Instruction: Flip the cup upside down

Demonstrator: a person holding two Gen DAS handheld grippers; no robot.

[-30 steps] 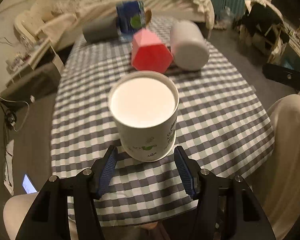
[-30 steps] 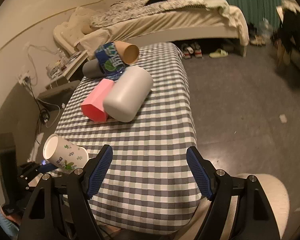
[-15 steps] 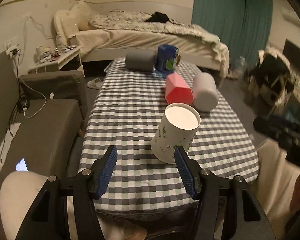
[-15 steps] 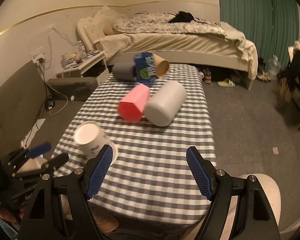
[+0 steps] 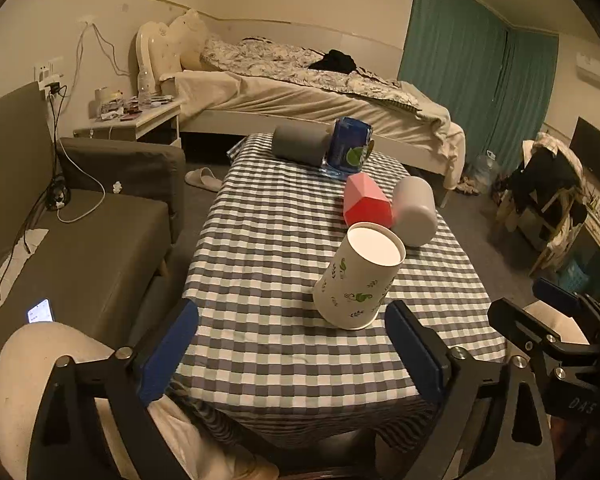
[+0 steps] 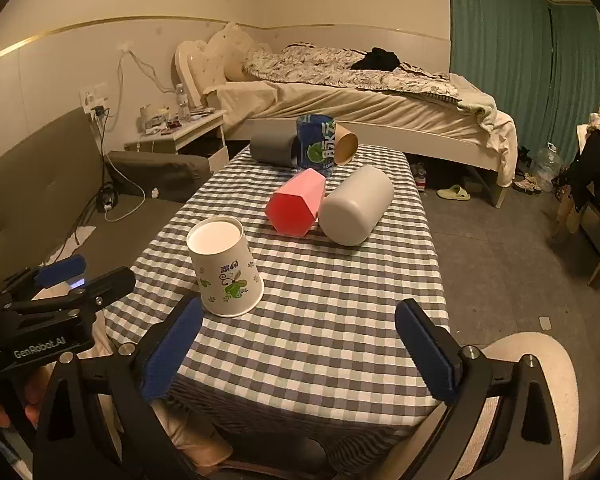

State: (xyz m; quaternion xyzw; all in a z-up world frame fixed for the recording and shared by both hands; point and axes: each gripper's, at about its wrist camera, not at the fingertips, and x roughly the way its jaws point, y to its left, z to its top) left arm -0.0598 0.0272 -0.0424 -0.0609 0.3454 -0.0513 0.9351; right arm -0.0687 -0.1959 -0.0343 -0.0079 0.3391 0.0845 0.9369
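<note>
A white paper cup with green leaf print (image 5: 358, 276) stands upside down on the checked tablecloth (image 5: 268, 240), its flat bottom facing up; it also shows in the right wrist view (image 6: 225, 266). My left gripper (image 5: 292, 352) is open and empty, drawn back over the near table edge, apart from the cup. My right gripper (image 6: 300, 354) is open and empty, at the near edge to the right of the cup. The left gripper shows in the right wrist view (image 6: 60, 280) at the left.
A pink hexagonal cup (image 6: 296, 208), a light grey cup (image 6: 356, 206), a dark grey cup (image 6: 272, 150) and a blue printed cup (image 6: 318, 142) lie on their sides farther back. A grey sofa (image 5: 80, 240) is left, a bed (image 6: 360, 92) behind.
My left gripper has let the cup go and pulled back and up from it. The cup stands upside down on the cloth. The right gripper has lifted slightly.
</note>
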